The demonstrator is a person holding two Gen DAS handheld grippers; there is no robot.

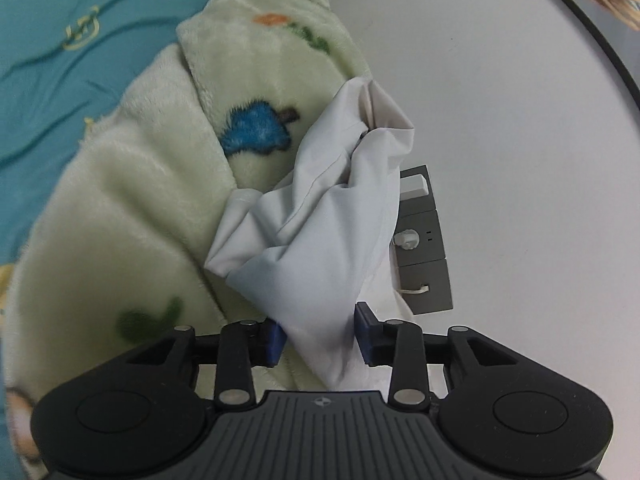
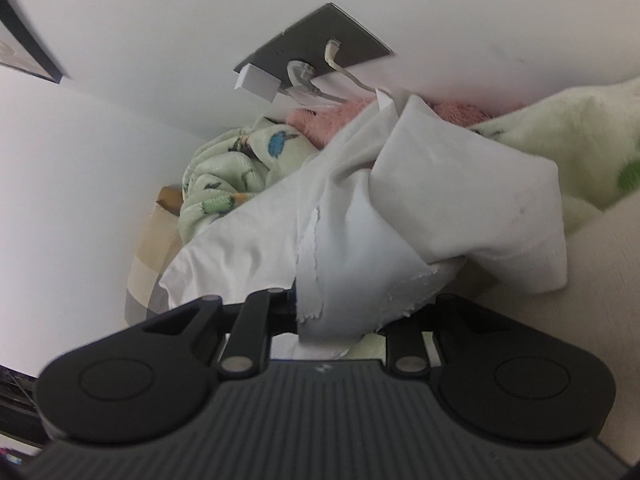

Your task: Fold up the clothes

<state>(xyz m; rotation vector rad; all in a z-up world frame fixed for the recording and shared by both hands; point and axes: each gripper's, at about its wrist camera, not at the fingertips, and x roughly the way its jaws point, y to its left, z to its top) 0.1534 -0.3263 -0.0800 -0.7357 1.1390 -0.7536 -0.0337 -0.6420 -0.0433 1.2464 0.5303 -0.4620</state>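
Note:
A crumpled white garment (image 1: pixel 320 220) lies against a pale green fleece blanket (image 1: pixel 140 200) printed with small animals. My left gripper (image 1: pixel 320 336) has a bunch of this white cloth between its blue pads (image 1: pixel 366 332); the jaws stand apart and look open around it. In the right wrist view the same white garment (image 2: pixel 400 208) is heaped over my right gripper (image 2: pixel 332 320). A frayed fold covers both fingertips, so the grip there is hidden. The green blanket (image 2: pixel 224 184) sits behind it.
A teal patterned bedsheet (image 1: pixel 60 60) lies to the left. A grey wall socket panel (image 1: pixel 424 248) with white plugs and cables sits on the white wall (image 1: pixel 500 120), close behind the cloth; it shows as the socket panel (image 2: pixel 320 48) too. Pink fleece (image 2: pixel 320 124) and a checked bag (image 2: pixel 156 232) are nearby.

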